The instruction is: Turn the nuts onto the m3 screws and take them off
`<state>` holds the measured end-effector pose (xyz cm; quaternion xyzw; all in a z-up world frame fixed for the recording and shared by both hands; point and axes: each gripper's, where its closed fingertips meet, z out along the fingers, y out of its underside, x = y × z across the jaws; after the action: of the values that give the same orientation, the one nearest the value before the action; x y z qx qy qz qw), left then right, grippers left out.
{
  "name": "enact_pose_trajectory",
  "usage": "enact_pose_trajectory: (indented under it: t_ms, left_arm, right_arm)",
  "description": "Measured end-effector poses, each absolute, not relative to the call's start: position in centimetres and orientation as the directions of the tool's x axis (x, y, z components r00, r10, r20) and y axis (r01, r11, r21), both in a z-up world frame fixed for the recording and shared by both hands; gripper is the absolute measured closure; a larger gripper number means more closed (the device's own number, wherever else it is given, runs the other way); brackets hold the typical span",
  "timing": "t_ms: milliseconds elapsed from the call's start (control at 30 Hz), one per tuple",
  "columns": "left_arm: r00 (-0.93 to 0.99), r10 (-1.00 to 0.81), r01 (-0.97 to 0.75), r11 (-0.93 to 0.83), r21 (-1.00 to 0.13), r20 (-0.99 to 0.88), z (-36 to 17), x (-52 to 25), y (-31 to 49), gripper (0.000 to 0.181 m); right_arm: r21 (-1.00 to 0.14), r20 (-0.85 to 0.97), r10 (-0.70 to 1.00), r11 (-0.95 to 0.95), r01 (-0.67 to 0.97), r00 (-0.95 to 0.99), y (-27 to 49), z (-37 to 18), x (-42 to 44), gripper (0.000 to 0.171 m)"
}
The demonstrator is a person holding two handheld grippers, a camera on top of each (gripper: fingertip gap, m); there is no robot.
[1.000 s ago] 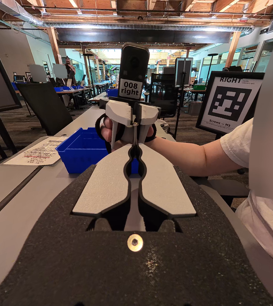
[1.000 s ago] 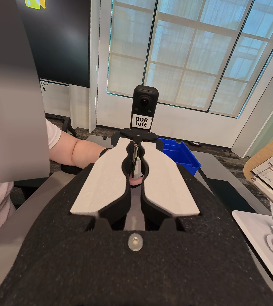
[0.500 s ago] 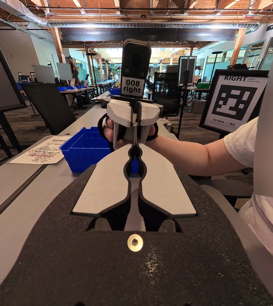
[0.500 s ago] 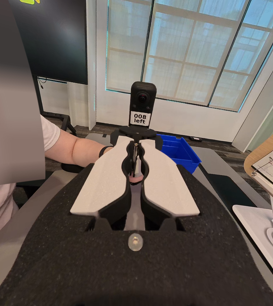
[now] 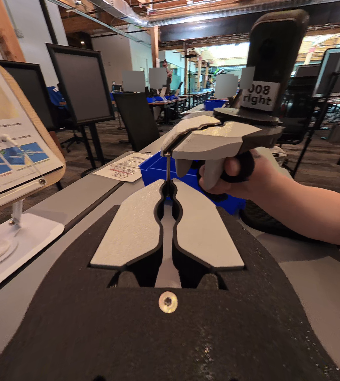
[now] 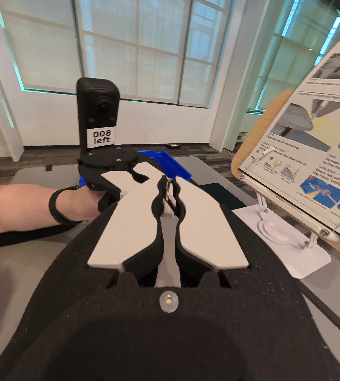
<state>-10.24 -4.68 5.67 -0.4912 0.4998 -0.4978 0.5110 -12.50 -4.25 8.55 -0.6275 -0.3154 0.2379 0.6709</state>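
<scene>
The person holds both tools up above the grey table [image 5: 95, 198], tips nearly meeting. The right gripper [image 5: 166, 153] is pinched closed on the head end of a thin silver screw [image 5: 167, 173], which hangs almost straight down from its tips. The lower end of the screw sits between the tips of the left gripper [image 5: 168, 185], which are drawn close together around it. Whether a nut is caught there I cannot tell; nothing that small shows in either view.

From the right wrist view the screw [image 6: 168, 188] stands between the right gripper's own tips [image 6: 168, 181], its small head at the top, with the left gripper [image 6: 170, 208] reaching in beneath from the side.

My guess is that this is the threading step: one tool holds the screw steady while the other works the nut along it. The next move would call for a turn of one wrist against the other, keeping the screw in line so that the thread does not bind or slip free.

The screw looks slender, bright and straight. A blue bin [image 5: 154, 171] sits on the table just behind.
</scene>
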Motion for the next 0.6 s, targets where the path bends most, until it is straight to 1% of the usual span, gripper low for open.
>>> enact_pose_trajectory:
  t_ms: [200,400,433,500,600]
  left_arm:
    - [0.099,-0.994,-0.012,0.051,-0.999,-0.052,5.3,-10.4,-3.6,0.180]
    - [0.112,-0.992,-0.014,0.050,-0.999,-0.051,5.4,-10.4,-3.6,0.180]
    - [0.108,-0.993,-0.011,0.047,-0.999,-0.048,5.4,-10.5,-3.6,0.180]
    - [0.088,-0.995,-0.006,0.044,-0.999,-0.044,5.5,-10.5,-3.8,0.180]
    - [0.003,-1.000,0.032,0.007,-0.999,-0.006,6.1,-10.5,-4.8,0.180]
  right_arm:
    - [-0.994,0.104,0.609,0.076,0.073,0.786,-3.4,8.2,-12.5,0.165]
    - [-0.996,0.084,0.583,0.069,0.054,0.808,-3.4,8.3,-12.5,0.165]
    - [-0.995,0.091,0.591,0.080,0.054,0.802,-3.5,8.4,-12.6,0.163]
    - [-0.993,0.109,0.615,0.105,0.056,0.781,-3.8,9.0,-12.7,0.151]
    - [-0.982,0.175,0.647,0.167,0.086,0.742,-4.6,10.3,-11.8,0.148]
